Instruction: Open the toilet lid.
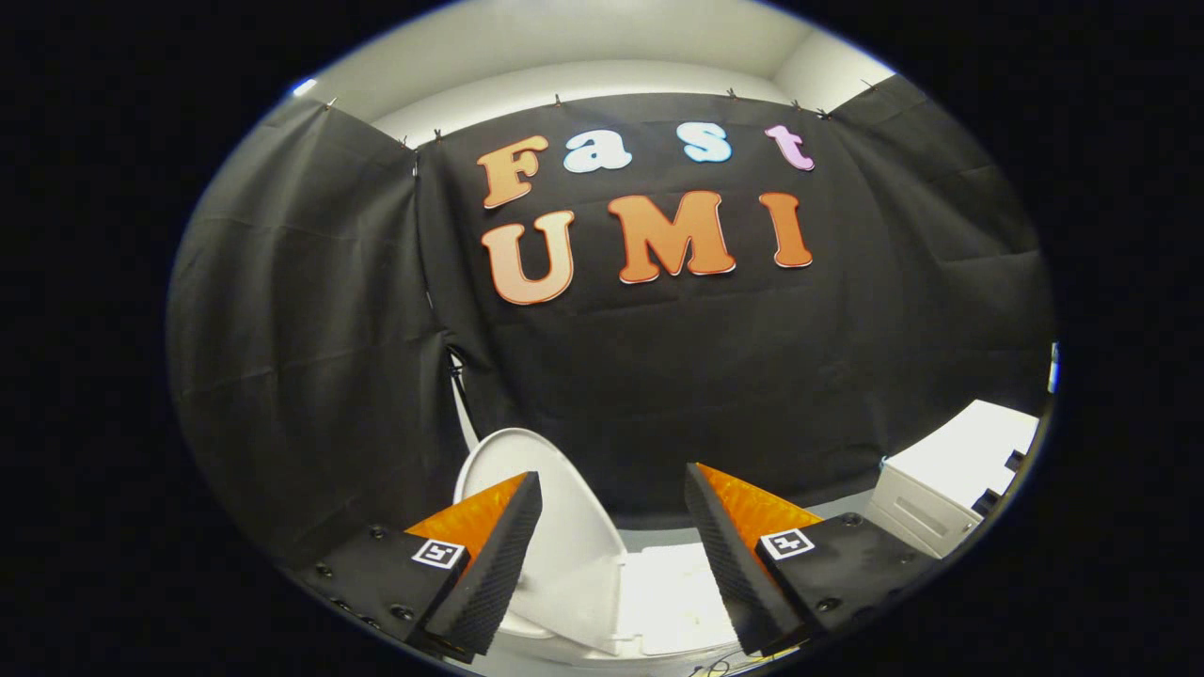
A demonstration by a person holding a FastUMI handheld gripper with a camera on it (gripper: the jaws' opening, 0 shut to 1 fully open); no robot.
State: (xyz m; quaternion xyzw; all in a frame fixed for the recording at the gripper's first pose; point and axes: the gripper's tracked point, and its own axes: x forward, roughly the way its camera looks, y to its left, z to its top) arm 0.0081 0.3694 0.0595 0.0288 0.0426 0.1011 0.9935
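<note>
A white toilet lid [546, 508] stands raised and tilted, its rounded top rising behind my left finger [489, 564]. Below it the white toilet body [658, 602] lies between and just beyond the fingers. My gripper [611, 484] is open, with a wide gap and nothing held between the fingers. The left finger overlaps the lid's lower edge in the view; whether it touches the lid I cannot tell.
Black cloth walls close in behind the toilet and on both sides. A white cabinet [950, 480] with a dark handle stands to the right of the right finger. A pale strip of floor runs along the cloth's foot behind the toilet.
</note>
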